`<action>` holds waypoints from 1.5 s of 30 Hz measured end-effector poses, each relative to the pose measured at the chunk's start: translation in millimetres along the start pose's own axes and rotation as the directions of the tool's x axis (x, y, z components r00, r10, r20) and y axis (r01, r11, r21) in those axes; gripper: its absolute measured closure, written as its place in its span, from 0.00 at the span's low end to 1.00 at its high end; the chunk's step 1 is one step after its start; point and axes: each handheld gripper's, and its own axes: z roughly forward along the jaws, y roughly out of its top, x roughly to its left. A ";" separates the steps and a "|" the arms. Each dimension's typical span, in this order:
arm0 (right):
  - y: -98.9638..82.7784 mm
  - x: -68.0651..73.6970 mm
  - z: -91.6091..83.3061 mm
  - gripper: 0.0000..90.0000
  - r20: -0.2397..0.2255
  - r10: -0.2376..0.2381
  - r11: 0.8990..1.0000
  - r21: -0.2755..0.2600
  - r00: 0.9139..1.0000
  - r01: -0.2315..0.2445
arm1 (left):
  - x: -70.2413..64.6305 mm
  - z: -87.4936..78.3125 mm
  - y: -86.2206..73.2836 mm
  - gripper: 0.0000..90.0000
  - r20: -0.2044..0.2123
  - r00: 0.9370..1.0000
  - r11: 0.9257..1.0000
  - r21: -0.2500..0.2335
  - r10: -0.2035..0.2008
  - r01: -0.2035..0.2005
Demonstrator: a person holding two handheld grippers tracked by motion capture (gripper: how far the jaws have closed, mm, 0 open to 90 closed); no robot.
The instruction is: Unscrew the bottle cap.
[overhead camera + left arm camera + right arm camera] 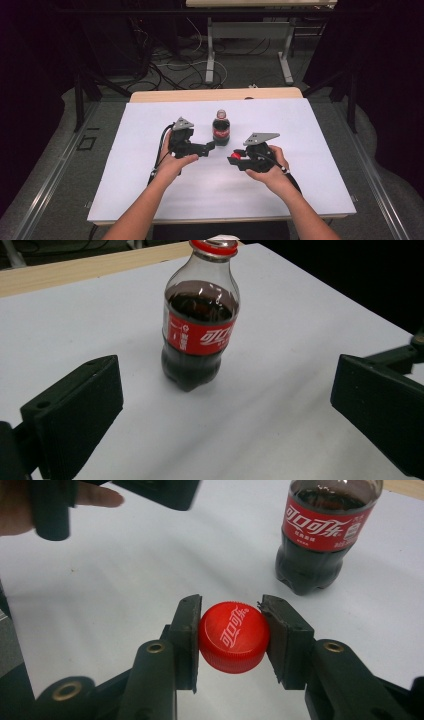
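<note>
Upright at centre frame on the white table [150, 195]: a cola bottle [221, 128], neck open, about three-quarters full of dark drink. Red cap [234, 636] off already, clamped between the jaws of the right gripper [240, 158], lower right of the bottle. Left gripper [210, 146] just lower left of it, jaws wide apart, holding nothing. Probably unscrewing done; setting down or recapping possibly left.
</note>
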 end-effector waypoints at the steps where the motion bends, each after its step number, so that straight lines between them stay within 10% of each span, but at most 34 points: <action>1: 0.3 0.7 1.6 0.68 0.000 0.000 1.000 -0.002 1.000 0.000 | 0.4 -3.6 -2.9 0.00 -0.008 1.000 1.000 -0.008 -0.009 0.008; 20: 1.7 4.2 31.7 0.68 -0.026 -0.013 0.999 0.033 1.000 0.014 | 19.0 -49.8 -45.4 0.01 -0.103 0.994 0.999 -0.010 -0.037 0.036; 45: -34.9 15.6 75.8 0.68 -0.026 -0.059 0.990 0.129 0.998 0.062 | 32.4 -50.6 -58.3 0.01 -0.118 0.988 0.995 -0.002 -0.101 0.102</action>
